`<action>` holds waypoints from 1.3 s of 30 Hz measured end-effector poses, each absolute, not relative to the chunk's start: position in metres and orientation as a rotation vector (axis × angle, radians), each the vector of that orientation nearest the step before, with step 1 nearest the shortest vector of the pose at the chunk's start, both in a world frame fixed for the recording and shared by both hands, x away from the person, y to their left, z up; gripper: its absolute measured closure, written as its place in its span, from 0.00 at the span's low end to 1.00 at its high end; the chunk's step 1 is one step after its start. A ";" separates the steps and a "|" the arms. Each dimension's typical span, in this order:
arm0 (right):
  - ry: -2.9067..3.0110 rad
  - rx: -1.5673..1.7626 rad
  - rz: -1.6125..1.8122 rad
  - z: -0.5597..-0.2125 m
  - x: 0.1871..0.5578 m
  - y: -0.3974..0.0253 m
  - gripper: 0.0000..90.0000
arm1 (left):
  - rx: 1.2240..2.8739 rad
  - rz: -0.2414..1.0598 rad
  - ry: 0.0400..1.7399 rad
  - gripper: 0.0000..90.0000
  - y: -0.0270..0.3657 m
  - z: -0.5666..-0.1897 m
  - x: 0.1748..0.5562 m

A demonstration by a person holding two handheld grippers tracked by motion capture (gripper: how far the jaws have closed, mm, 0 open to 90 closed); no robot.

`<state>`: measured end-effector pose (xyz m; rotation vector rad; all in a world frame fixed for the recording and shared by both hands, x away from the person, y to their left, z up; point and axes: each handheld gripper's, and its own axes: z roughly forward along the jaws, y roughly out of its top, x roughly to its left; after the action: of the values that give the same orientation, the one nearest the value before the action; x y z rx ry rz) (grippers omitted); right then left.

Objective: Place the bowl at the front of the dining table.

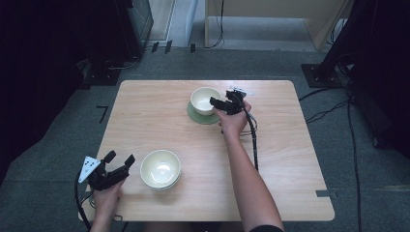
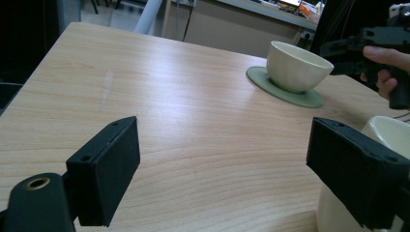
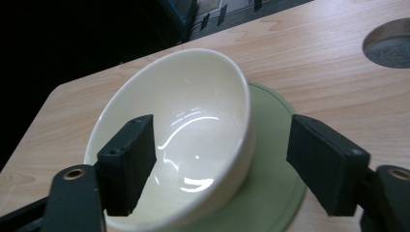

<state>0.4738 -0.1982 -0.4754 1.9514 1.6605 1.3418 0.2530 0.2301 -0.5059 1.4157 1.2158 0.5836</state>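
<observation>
pale rectangular wooden table (image 1: pixel 270 159), grain running left to right, one round cut-out in it seen in the right gripper view.

two bowls on it. the wider cream ceramic bowl (image 1: pixel 160 168) sits at the near edge, just beside the left gripper (image 1: pixel 119 158); it looks like it may be a stack of two, cannot tell for certain. the smaller cream glazed ceramic bowl (image 3: pixel 179 140) stands upright at the far middle of the table, centred on a round flat sage-green coaster (image 3: pixel 275 193), touching it.

right gripper (image 3: pixel 222 164): spread wide, one jaw inside the small bowl's rim, the other outside its wall over the coaster. nothing pinched yet; wall sits between the jaws with gaps on both sides.

left gripper: also spread, empty, hovering low by the wide bowl, touching nothing i can see.

handling judgement, small bowl: rigid, brittle, glossy glaze so likely slippery against the pads. moderate weight for its size. best hold looks like the rim wall where the jaws already straddle it, pads flat on the wall, seated deep. squeeze firmly but not hard. coaster is loose and may drag or lift along if the bowl is tilted.
</observation>
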 end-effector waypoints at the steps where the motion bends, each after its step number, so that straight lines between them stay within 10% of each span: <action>1: 1.660 1.940 1.335 -0.476 0.471 -0.200 0.23 | 1.415 0.583 1.216 0.13 0.230 -0.506 0.253; 11: 1.628 1.706 1.447 -0.474 0.436 -0.224 0.00 | 1.415 0.580 1.221 0.13 0.230 -0.506 0.253; 39: 1.690 1.527 1.295 -0.467 0.371 -0.256 0.00 | 1.423 0.576 1.224 0.13 0.229 -0.506 0.254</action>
<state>0.3709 -0.2557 -0.4666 1.5267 1.6904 1.2954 0.2536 0.2295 -0.5062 1.4234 1.2238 0.5765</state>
